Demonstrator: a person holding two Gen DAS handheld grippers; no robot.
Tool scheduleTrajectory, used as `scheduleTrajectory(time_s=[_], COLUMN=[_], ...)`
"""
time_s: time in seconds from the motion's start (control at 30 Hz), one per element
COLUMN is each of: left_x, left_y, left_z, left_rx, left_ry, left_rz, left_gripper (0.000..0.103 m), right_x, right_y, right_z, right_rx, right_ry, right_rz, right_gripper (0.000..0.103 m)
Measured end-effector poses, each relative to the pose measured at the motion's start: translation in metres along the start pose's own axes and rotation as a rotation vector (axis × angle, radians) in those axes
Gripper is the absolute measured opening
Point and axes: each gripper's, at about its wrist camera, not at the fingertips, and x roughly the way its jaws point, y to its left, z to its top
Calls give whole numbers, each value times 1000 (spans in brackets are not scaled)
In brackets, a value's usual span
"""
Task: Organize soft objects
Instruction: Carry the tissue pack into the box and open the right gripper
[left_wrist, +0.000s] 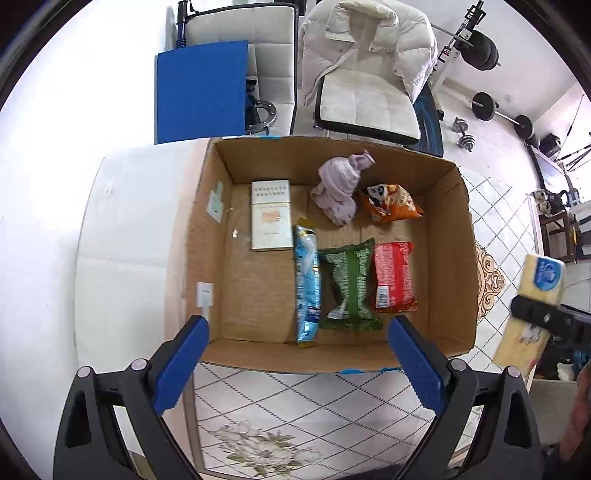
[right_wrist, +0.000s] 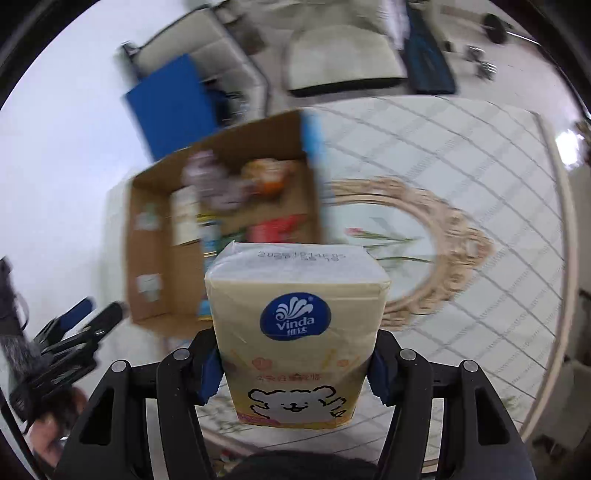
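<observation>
Right gripper (right_wrist: 295, 369) clamps a yellow tissue pack (right_wrist: 295, 332) between its blue pads, gripping the lower part of the pack. The pack's long axis runs straight out along the fingers, its date-stamped end pointing away from the gripper and the cartoon-bear end nearest the wrist; logo face up toward the camera. Ahead and to the left of this gripper sits the cardboard box (right_wrist: 147, 258), blurred in the right wrist view. Left gripper (left_wrist: 299, 358) hangs above the near rim of the cardboard box (left_wrist: 454, 258), fingers spread wide, nothing between them. Straight ahead of it, inside the box: blue packet (left_wrist: 307, 284), green packet (left_wrist: 349, 288) and red packet (left_wrist: 393, 280) side by side, long axes pointing away from the gripper. Beyond them a white box (left_wrist: 269, 218), a lilac cloth bundle (left_wrist: 340, 188) and an orange snack bag (left_wrist: 389, 203). Far right of the left gripper, the tissue pack (left_wrist: 537, 284) shows tilted, held outside the box.
</observation>
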Motion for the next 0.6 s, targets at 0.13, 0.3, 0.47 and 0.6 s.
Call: scheduleTrajectory(time_s=[0.13,0.3,0.47,0.6], left_x=[4,30,58,78], left_y=[29,66,94,109], left_z=[5,8,11,14], left_rx=[7,-2,-28,-39], left_ry=[-3,39,83,108], left_rz=[29,46,34,48], left_gripper=[99,99,99,99], right_x=[32,80,121,150], right_y=[52,96,128,142], right_z=[2,11,22,32], right_rx=[-66,-99,-142,-156], right_ry=[46,99,136,158], right_rz=[47,70,53,48], right_gripper=[65,65,65,65])
